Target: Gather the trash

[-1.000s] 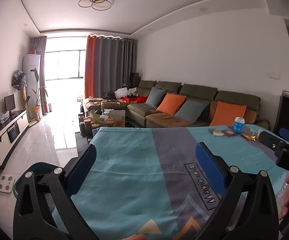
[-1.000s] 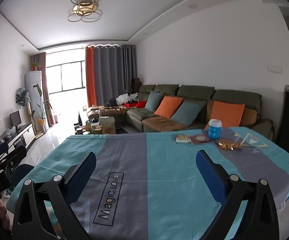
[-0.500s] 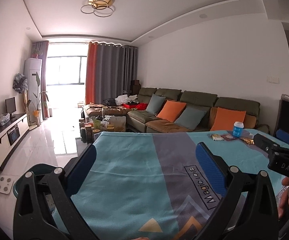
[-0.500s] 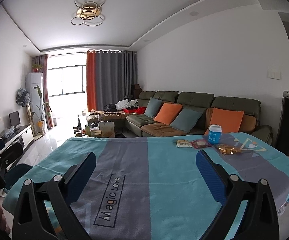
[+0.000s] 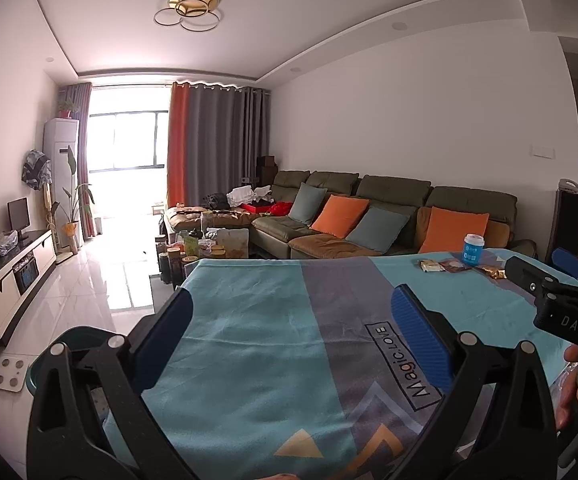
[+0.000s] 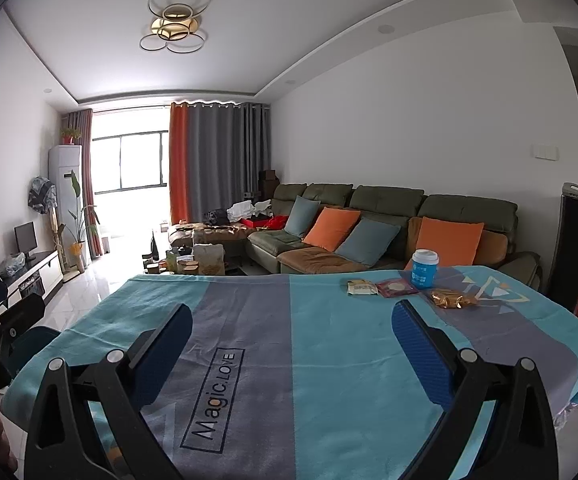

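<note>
A blue paper cup point(image 6: 424, 269) stands at the far right of the table covered by a teal and grey cloth point(image 6: 289, 344). Beside it lie a pale wrapper point(image 6: 361, 288), a red wrapper point(image 6: 396, 288) and a gold wrapper point(image 6: 452, 299). The cup point(image 5: 473, 249) and the wrappers point(image 5: 445, 266) also show in the left wrist view. My right gripper point(image 6: 292, 320) is open and empty, well short of them. My left gripper point(image 5: 291, 308) is open and empty over the cloth's left part. The right gripper's body point(image 5: 569, 304) shows at the right edge.
A dark teal bin point(image 5: 71, 344) stands on the floor by the table's left near corner. A green sofa point(image 6: 389, 224) with orange and teal cushions lies behind the table. A cluttered coffee table point(image 5: 205, 248) and a TV cabinet point(image 5: 5, 280) stand further off.
Both grippers have tilted up a little and stayed open. The table and trash sit lower in both views.
</note>
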A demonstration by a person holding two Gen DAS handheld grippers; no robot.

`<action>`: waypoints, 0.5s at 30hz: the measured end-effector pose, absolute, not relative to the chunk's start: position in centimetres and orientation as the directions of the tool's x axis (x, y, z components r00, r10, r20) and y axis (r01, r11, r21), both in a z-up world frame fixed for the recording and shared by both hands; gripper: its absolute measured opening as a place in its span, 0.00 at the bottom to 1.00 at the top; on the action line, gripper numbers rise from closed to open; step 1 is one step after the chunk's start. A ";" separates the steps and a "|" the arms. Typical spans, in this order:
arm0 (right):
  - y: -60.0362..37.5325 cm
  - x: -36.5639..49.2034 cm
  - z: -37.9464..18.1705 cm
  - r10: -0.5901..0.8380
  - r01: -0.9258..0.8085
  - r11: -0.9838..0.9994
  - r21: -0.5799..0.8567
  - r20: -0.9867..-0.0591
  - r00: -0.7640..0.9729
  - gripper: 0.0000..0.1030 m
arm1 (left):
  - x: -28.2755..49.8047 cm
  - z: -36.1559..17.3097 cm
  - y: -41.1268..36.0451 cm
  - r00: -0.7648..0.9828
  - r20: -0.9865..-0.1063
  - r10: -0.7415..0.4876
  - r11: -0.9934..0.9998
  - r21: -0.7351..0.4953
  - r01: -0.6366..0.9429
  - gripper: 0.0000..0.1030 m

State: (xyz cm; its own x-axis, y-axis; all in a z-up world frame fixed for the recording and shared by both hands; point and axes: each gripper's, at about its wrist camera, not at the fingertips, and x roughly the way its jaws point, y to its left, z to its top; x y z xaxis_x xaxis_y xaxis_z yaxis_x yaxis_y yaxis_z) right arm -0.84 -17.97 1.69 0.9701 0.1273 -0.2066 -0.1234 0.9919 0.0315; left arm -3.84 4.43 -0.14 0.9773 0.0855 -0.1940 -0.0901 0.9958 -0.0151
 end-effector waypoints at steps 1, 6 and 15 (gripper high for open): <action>-18.0 -0.9 1.7 0.124 -0.120 0.992 0.030 -0.205 0.971 0.94 | -3.9 -0.2 4.4 0.977 -0.194 0.087 0.996 -0.016 -0.092 0.95; -17.8 -1.1 1.6 0.126 -0.123 0.992 0.027 -0.205 0.971 0.94 | -3.9 -0.3 4.4 0.976 -0.200 0.085 0.996 -0.017 -0.090 0.95; -17.6 -1.2 1.7 0.126 -0.124 0.992 0.020 -0.201 0.972 0.94 | -4.0 -0.5 4.3 0.976 -0.201 0.078 0.996 -0.019 -0.084 0.95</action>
